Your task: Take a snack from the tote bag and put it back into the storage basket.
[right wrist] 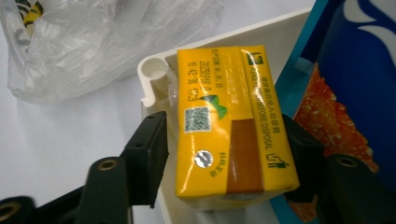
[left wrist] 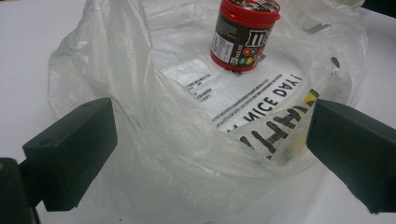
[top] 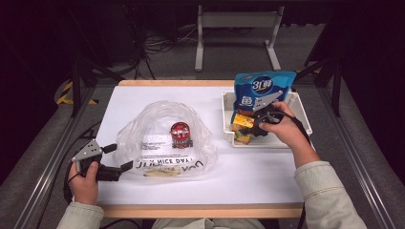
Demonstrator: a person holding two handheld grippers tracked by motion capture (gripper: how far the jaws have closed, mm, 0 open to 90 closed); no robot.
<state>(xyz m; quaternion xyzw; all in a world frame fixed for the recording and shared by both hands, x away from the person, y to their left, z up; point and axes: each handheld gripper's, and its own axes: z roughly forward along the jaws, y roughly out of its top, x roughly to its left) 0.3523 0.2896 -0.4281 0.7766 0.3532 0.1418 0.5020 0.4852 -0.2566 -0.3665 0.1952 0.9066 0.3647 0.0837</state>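
A yellow drink carton (right wrist: pixel 219 121) stands between the jaws of my right gripper (right wrist: pixel 224 144), over the near-left corner of a white tray (right wrist: pixel 154 74). A thin gap shows beside the left pad, so the jaws stand open around the carton (top: pixel 243 120). A blue snack bag (top: pixel 260 88) leans upright in the tray (top: pixel 301 107) behind it. At the table's left, my left gripper (top: pixel 122 156) is open, its jaws apart on either side of the rim of a clear plastic bag (left wrist: pixel 154 140). A red-lidded candy jar (left wrist: pixel 245 35) stands upright inside that bag.
A second yellow-green carton (top: pixel 242 138) lies at the tray's front left. The plastic bag (top: pixel 162 119) spreads over the middle of the white table. A metal frame and cables stand on the floor beyond the far edge.
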